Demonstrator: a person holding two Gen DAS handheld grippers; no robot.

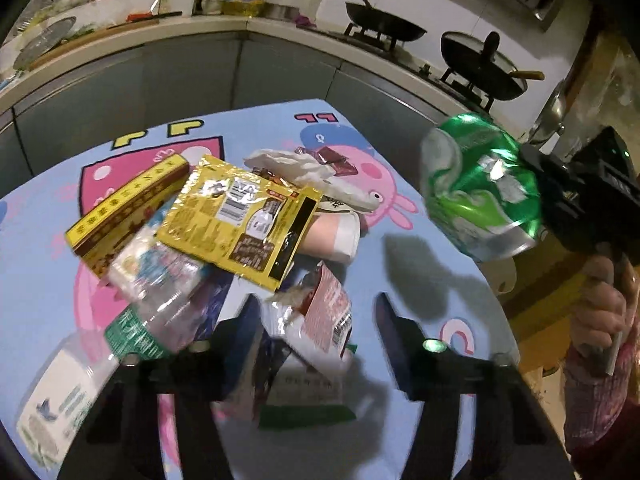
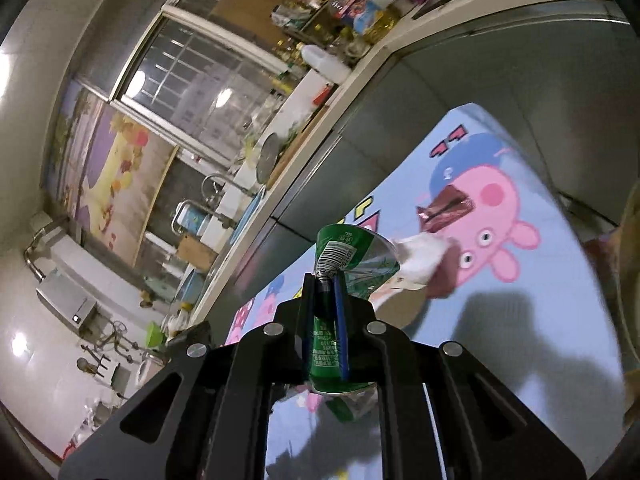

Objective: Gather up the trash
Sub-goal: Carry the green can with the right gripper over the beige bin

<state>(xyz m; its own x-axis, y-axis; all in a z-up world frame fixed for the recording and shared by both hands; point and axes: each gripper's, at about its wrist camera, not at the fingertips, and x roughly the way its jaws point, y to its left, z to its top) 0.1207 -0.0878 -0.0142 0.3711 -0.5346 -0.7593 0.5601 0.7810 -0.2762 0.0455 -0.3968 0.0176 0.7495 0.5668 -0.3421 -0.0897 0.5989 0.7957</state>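
Observation:
A heap of trash lies on the cartoon tablecloth (image 1: 420, 272): a yellow foil packet (image 1: 240, 220), a yellow box (image 1: 124, 204), a clear plastic bottle (image 1: 156, 300), a crumpled white tissue (image 1: 304, 172) and a torn red-and-white wrapper (image 1: 320, 316). My left gripper (image 1: 316, 320) is open, low over the near side of the heap, its fingers on either side of the torn wrapper. My right gripper (image 2: 325, 280) is shut on a crushed green wrapper (image 2: 348, 256), held in the air to the right of the table; it shows in the left wrist view (image 1: 480, 188) too.
Kitchen counter (image 1: 200, 28) runs behind the table with bottles, a cutting board and two black woks (image 1: 384, 24) on the stove. Grey cabinet fronts (image 1: 192, 76) stand just beyond the table's far edge. A hand (image 1: 600, 304) holds the right gripper at the right.

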